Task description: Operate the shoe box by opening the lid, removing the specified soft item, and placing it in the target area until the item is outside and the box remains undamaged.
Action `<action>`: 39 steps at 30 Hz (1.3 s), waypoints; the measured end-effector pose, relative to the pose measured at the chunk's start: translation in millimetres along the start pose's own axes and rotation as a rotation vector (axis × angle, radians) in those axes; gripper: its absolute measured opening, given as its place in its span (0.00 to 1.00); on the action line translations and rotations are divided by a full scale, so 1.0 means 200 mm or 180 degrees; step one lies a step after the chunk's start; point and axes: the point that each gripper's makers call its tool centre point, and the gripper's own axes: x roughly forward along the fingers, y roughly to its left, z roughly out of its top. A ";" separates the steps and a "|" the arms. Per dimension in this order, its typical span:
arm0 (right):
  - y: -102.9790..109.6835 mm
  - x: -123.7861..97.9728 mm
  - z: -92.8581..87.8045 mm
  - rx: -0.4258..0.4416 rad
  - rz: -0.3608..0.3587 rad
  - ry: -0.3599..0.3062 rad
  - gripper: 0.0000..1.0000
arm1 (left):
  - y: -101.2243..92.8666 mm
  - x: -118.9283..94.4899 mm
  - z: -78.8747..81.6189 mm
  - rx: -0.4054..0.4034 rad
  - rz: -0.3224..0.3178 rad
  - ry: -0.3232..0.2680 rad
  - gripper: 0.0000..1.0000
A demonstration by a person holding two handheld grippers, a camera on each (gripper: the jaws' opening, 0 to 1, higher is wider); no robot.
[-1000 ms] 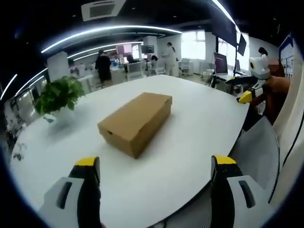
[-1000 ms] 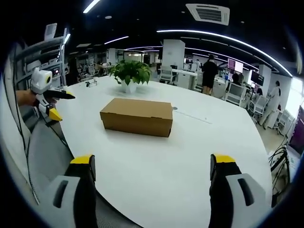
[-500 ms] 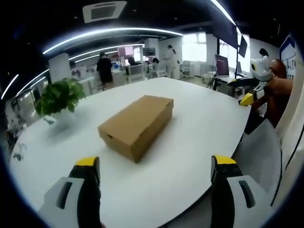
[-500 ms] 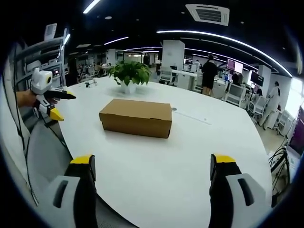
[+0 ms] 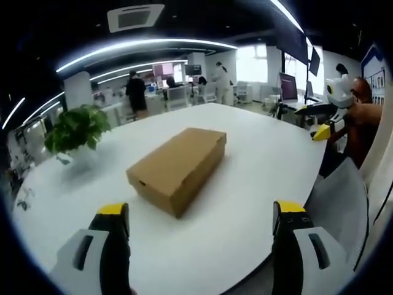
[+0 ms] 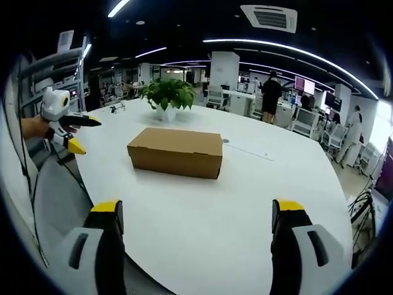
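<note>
**Closed shoe box, both grippers held back**

Left gripper view: my left gripper (image 5: 199,227) has its fingers apart; the shoe box (image 5: 177,168) sits closed mid-tabletop (image 5: 258,160), well ahead.

Right gripper view: my right gripper (image 6: 195,227) likewise has its fingers apart, with the shoe box (image 6: 175,152) near a potted plant (image 6: 167,96).

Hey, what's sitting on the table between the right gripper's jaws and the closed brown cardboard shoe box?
Nothing. In the right gripper view, only bare white table lies between the open right gripper and the closed brown cardboard shoe box.
</note>
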 end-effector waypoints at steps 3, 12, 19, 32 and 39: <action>-0.01 0.01 0.00 -0.0001 -0.0002 -0.0001 0.96 | 0.01 0.01 0.00 -0.0006 0.0003 -0.0011 1.00; -0.05 0.03 0.02 -0.0019 0.0011 -0.0001 0.96 | 0.04 0.04 0.02 -0.0016 0.0042 -0.0016 1.00; -0.08 0.07 0.03 -0.0031 0.0044 -0.0005 0.96 | 0.06 0.06 0.03 -0.0060 0.0088 -0.0035 1.00; -0.13 0.17 0.08 -0.0105 0.0179 -0.0020 0.95 | 0.11 0.10 0.05 -0.0143 0.0217 -0.0043 0.98; -0.17 0.24 0.10 -0.0140 0.0257 -0.0031 0.94 | 0.15 0.12 0.03 -0.0205 0.0341 -0.0017 0.96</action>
